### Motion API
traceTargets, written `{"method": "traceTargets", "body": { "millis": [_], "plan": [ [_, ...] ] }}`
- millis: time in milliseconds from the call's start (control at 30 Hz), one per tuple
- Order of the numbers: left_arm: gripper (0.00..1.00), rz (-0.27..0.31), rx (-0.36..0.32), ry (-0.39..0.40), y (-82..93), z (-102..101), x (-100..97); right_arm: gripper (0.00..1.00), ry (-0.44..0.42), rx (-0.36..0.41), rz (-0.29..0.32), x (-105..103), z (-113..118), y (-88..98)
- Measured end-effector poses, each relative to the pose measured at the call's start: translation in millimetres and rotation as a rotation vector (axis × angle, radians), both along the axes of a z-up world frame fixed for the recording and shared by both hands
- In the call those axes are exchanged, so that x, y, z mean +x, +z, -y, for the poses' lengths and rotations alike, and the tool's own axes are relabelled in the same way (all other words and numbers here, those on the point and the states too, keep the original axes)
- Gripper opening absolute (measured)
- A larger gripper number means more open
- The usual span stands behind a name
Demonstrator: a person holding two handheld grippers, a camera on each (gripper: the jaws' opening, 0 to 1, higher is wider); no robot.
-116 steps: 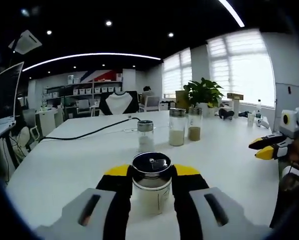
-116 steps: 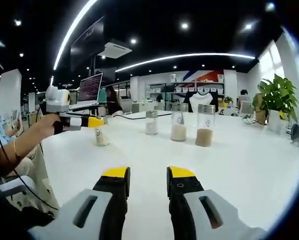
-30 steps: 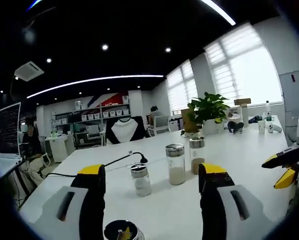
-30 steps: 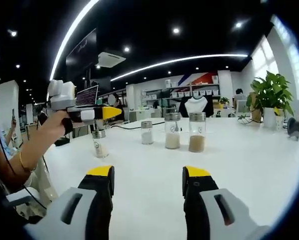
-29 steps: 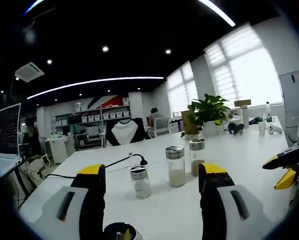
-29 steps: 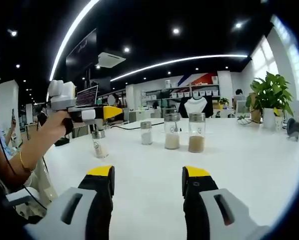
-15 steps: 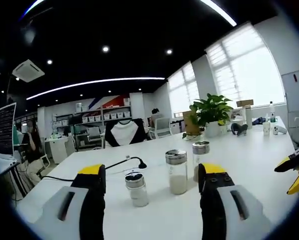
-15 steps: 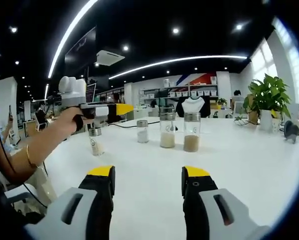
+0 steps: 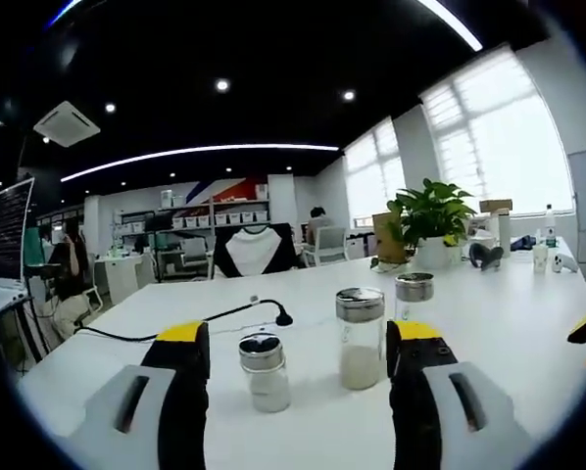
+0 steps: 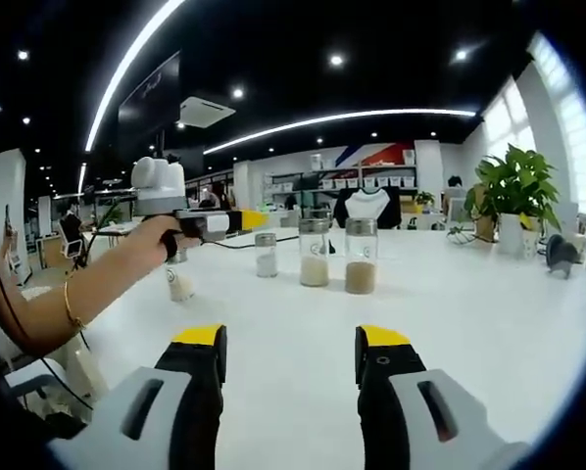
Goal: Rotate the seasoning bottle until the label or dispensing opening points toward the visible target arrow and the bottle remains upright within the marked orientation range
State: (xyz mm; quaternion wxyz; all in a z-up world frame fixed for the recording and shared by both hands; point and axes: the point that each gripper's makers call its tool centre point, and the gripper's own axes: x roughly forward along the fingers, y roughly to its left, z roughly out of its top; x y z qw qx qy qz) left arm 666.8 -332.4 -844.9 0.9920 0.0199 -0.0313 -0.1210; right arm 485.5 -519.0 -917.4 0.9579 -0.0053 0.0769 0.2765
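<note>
A: Nearest in the left gripper view, the left claw (image 9: 298, 345) stands wide apart with nothing between its yellow-tipped black jaws. In the right gripper view the right claw (image 10: 289, 343) is spread just as wide and holds nothing either.

B: And the bottle the task concerns?

A: In the right gripper view a small glass seasoning bottle with a round label (image 10: 179, 281) stands upright on the white desk (image 10: 469, 304), at the left, just under the other claw held out by a person's hand (image 10: 166, 238). It looks free of any grip.

B: What lies beyond?

A: In the left gripper view, a short glass shaker with a metal cap (image 9: 264, 370) sits between the jaws' tips but farther off, a taller glass jar of pale powder (image 9: 360, 338) to its right, and a jar with a silver lid (image 9: 413, 293) behind. A black cable (image 9: 205, 320) runs across the desk, and a green potted plant (image 9: 432, 219) stands far right.

B: Progress?

A: No arrow or marked range can be made out. The bottle is upright and released, so the turn is probably finished, though its heading cannot be checked.
</note>
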Motion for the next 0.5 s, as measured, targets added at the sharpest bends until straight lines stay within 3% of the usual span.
{"method": "traceTargets", "body": {
  "millis": [33,100,267,500],
  "plan": [
    [0.78,0.03,-0.023,0.017,5.1,-2.2,1.3,0.52,-0.001,0.0,0.001,0.0,0.1,0.3],
    [0.77,0.043,-0.003,0.061,6.1,-7.6,5.3,0.52,0.001,0.0,0.007,-0.2,-0.5,1.7],
    [0.76,0.013,-0.038,0.082,-1.5,-11.2,22.4,0.52,0.001,0.001,0.01,0.2,-1.3,3.9],
    [0.71,-0.032,-0.022,0.095,-22.8,-9.4,46.7,0.51,-0.01,-0.005,0.001,2.0,-1.4,1.0]
  ]
}}
